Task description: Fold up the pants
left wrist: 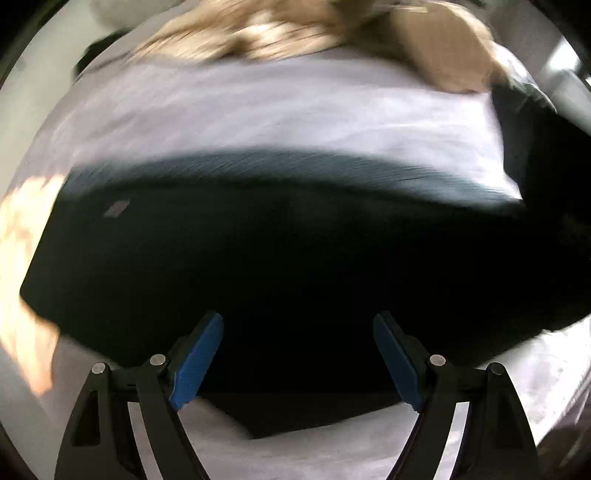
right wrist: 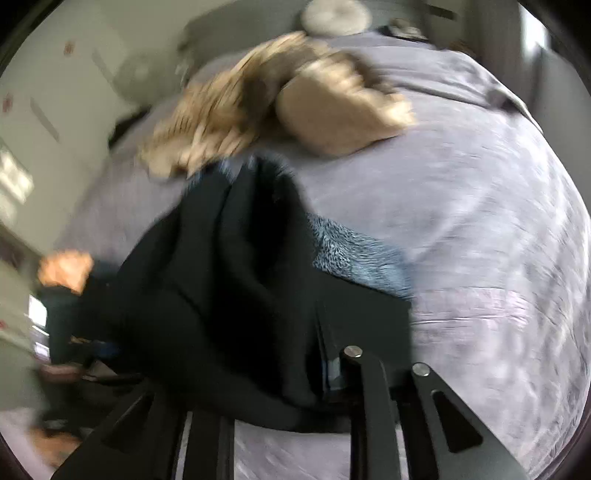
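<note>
Pants (left wrist: 280,258) lying dark and flat on lilac bedcover (left wrist: 258,110), left gripper (left wrist: 297,354) wide open above, holding nothing, right gripper (right wrist: 325,369) half-hidden in black cloth, grip not clear; probably between folds, next needing a firm edge pinch.

A wide bed fills both views, its pale lilac-grey bedspread (right wrist: 480,206) mottled and creased; at the far end lies a heap of tan fabric (right wrist: 280,110), blurred in the right wrist view and blurred again in the left (left wrist: 258,29); beyond it a round pale cushion (right wrist: 334,16) rests near the head of the bed; on the left stands a cream wall (right wrist: 55,85) dotted with small reddish marks; bright daylight comes in at the left edge (right wrist: 13,181); a second bright strip (right wrist: 535,33) glows at the upper right.
</note>
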Motion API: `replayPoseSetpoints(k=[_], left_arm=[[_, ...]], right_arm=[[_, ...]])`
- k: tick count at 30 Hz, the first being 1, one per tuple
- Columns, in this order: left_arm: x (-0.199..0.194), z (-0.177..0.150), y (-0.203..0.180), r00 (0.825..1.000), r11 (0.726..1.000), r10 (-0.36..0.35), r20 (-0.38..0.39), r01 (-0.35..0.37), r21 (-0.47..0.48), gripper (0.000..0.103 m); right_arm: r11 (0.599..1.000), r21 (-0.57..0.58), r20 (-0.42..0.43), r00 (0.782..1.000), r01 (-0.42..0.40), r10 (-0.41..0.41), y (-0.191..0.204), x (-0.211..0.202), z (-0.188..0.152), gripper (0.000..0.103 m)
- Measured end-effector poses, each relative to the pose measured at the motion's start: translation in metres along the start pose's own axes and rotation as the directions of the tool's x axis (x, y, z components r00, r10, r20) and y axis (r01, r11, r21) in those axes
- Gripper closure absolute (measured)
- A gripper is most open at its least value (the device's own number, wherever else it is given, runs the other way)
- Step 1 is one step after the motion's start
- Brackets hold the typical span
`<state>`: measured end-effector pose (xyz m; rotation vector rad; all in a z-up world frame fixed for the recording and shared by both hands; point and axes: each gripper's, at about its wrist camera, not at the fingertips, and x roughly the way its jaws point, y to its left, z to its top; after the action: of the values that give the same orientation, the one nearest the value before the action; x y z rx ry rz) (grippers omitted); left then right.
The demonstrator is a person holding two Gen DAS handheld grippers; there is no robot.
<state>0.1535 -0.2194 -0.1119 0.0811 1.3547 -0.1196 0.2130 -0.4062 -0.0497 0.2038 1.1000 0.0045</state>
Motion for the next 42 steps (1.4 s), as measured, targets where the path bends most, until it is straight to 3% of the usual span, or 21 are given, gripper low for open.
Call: replayPoseSetpoints(k=[3,4,5,6,9,12,14,16,18,20,22,24,25,28,29,34,36,37,38,40,42], left_arm=[[0.008,-0.015,0.043,0.999,0.997,0.046,-0.026,-0.048,-0.066,0.019],[0.009,-0.018,0.053,0.999,0.996,0.044,-0.030,-0.046,-0.079,0.019],[0.008,-0.019,0.061,0.999,0.995,0.036,-0.031,-0.038,-0.092,0.019],[0.007,-0.020,0.065,0.999,0.995,0.032,-0.030,-0.035,-0.097,0.019],[0.004,-0.019,0.077,0.999,0.995,0.035,-0.019,-0.037,-0.098,0.019],[-0.001,-0.005,0.087,1.000,0.995,-0.017,0.005,0.017,-0.103,0.019],[-0.007,0.005,0.084,0.997,0.994,-0.073,0.030,0.075,-0.085,0.019],[-0.014,0.012,0.069,0.987,0.986,-0.156,0.034,0.158,-0.058,0.019],[-0.016,0.024,0.050,0.969,0.968,-0.246,0.023,0.247,-0.033,0.019],[-0.016,0.028,0.030,0.948,0.948,-0.318,0.000,0.318,-0.006,0.019],[-0.012,0.032,0.002,0.926,0.926,-0.375,-0.050,0.376,0.015,0.019],[-0.005,0.035,-0.018,0.918,0.920,-0.387,-0.083,0.391,0.037,0.019],[-0.007,0.031,-0.029,0.921,0.922,-0.379,-0.089,0.384,0.052,0.019],[0.004,0.029,-0.048,0.927,0.929,-0.351,-0.129,0.362,0.073,0.021],[0.009,0.032,-0.048,0.927,0.930,-0.348,-0.136,0.360,0.071,0.029],[0.012,0.029,-0.052,0.927,0.929,-0.346,-0.146,0.360,0.081,0.035],[0.011,0.031,-0.057,0.925,0.927,-0.348,-0.153,0.364,0.091,0.048],[0.012,0.031,-0.057,0.927,0.929,-0.341,-0.153,0.357,0.096,0.048],[0.015,0.030,-0.059,0.930,0.931,-0.333,-0.155,0.350,0.101,0.054],[0.013,0.029,-0.059,0.937,0.937,-0.311,-0.162,0.330,0.111,0.058],[0.002,0.026,-0.053,0.940,0.937,-0.314,-0.134,0.329,0.113,0.058]], right_arm=[[0.982,-0.157,-0.080,0.990,0.103,-0.116,0.063,0.053,-0.023,0.070],[0.961,-0.219,-0.093,0.977,0.168,-0.192,0.083,0.068,-0.034,0.059],[0.936,-0.275,-0.092,0.964,0.218,-0.251,0.101,0.079,-0.041,0.042],[0.916,-0.321,-0.090,0.955,0.240,-0.281,0.116,0.086,-0.047,0.035],[0.911,-0.370,-0.066,0.972,0.185,-0.224,0.147,0.066,-0.055,0.031],[0.938,-0.346,-0.078,0.997,-0.014,-0.014,0.151,0.027,-0.048,0.030],[0.963,-0.230,-0.090,0.989,-0.138,0.120,0.124,0.004,-0.043,0.030],[0.960,0.043,-0.098,0.955,-0.278,0.281,0.064,-0.005,-0.040,0.030],[0.882,0.313,-0.099,0.912,-0.351,0.398,0.004,0.001,-0.048,0.030],[0.769,0.523,-0.069,0.881,-0.368,0.468,-0.045,0.009,-0.063,0.030],[0.685,0.626,-0.038,0.863,-0.373,0.505,-0.078,0.015,-0.079,0.031],[0.617,0.675,0.015,0.843,-0.406,0.538,-0.089,0.019,-0.090,0.032],[0.583,0.699,0.037,0.835,-0.414,0.549,-0.093,0.023,-0.096,0.032],[0.549,0.735,0.040,0.834,-0.398,0.551,-0.094,0.032,-0.102,0.036],[0.543,0.741,0.038,0.832,-0.395,0.553,-0.094,0.037,-0.099,0.038],[0.544,0.736,0.048,0.833,-0.403,0.552,-0.097,0.033,-0.104,0.042],[0.519,0.751,0.068,0.829,-0.409,0.555,-0.101,0.049,-0.096,0.052],[0.516,0.754,0.064,0.828,-0.406,0.557,-0.102,0.056,-0.094,0.075],[0.528,0.757,0.039,0.834,-0.384,0.551,-0.101,0.064,-0.091,0.098],[0.538,0.766,-0.003,0.835,-0.352,0.551,-0.100,0.070,-0.088,0.098],[0.563,0.733,-0.003,0.826,-0.382,0.564,-0.093,0.058,-0.082,0.098]])
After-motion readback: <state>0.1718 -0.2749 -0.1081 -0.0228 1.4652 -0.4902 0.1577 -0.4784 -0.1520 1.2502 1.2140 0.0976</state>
